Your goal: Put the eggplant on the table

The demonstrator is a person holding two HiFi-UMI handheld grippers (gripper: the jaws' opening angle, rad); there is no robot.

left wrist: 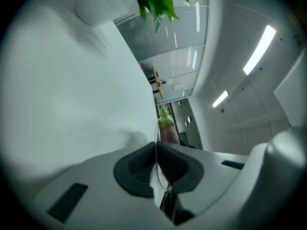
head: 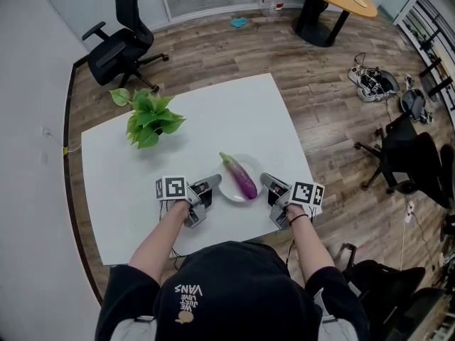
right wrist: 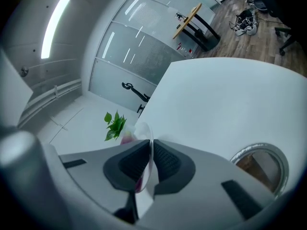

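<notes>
The left tool [head: 210, 184] is clamped on the left rim of a pale plate [head: 229, 192], and the right tool [head: 266, 182] pinches the opposite rim. A purple eggplant [head: 242, 178] lies on the plate, just below the centre of the frame, at the lower part of the white worktop [head: 213, 112]. A leafy plant [head: 149, 119] stands at the worktop's upper left.

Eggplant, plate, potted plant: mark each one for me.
eggplant [head: 245, 183], head view, on its purple body.
plate [head: 227, 188], head view, on the bare white part beside the eggplant.
potted plant [head: 151, 121], head view, on its leaves.
</notes>
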